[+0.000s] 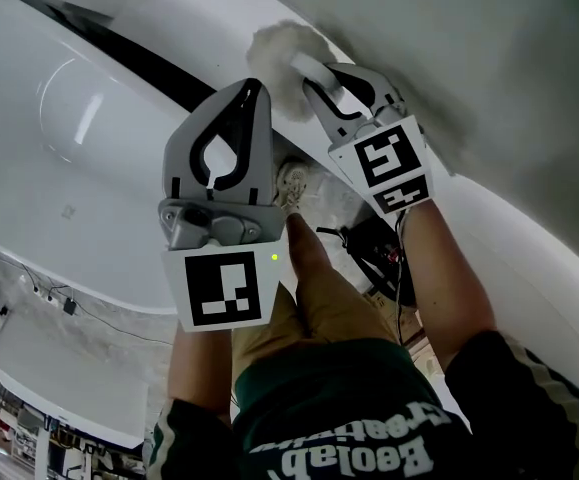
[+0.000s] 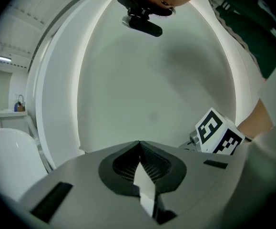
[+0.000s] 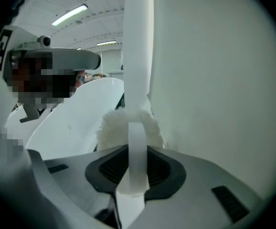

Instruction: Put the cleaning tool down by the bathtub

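Right gripper [image 1: 314, 76] clamped narrow on the flat white handle of the fluffy cleaning tool [image 1: 272, 53]. Tool head held low beside the white bathtub [image 1: 79, 108], near a curved white wall. Left gripper [image 1: 256, 86]: jaws together, nothing between.

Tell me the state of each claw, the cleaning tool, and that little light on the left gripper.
cleaning tool: held by its white handle, not yet put down.
right claw: shut on the cleaning tool's handle.
left claw: shut, nothing between its jaws.
light: lit green.
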The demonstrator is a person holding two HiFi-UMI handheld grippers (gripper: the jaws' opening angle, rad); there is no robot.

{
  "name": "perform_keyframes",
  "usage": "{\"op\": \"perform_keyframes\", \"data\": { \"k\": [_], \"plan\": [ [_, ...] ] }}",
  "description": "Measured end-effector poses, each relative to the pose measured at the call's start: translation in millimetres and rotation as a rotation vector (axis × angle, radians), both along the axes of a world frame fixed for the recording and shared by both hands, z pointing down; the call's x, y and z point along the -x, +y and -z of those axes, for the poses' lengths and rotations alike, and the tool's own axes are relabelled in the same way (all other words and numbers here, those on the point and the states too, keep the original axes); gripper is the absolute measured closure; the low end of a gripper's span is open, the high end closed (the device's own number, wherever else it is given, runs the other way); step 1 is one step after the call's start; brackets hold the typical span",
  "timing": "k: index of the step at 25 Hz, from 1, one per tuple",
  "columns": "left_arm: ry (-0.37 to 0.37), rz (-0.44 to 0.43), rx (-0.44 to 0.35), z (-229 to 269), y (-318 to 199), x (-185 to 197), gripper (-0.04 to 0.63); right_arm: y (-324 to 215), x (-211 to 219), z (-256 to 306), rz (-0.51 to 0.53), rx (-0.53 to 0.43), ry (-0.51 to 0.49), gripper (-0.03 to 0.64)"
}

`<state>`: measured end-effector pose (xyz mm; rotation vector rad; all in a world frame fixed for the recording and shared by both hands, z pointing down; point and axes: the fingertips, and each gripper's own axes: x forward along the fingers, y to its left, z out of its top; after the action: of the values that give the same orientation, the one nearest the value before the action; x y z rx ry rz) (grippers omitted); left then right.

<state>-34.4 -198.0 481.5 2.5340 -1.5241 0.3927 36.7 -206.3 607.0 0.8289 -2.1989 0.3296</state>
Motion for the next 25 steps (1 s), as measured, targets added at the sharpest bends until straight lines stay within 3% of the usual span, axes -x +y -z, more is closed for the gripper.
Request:
{"op": "perform_keyframes", "data": {
  "k": [6, 25],
  "plan": [
    [0.026, 0.034, 0.051, -17, -5, 6, 0.586, -6, 13, -35, 0.048, 0.057, 0.049, 0.515],
    [0.036, 0.05, 0.086, -53, -6, 26, 0.586, -9, 19, -127, 0.101, 0.193, 0.224, 0.515]
  ]
}}
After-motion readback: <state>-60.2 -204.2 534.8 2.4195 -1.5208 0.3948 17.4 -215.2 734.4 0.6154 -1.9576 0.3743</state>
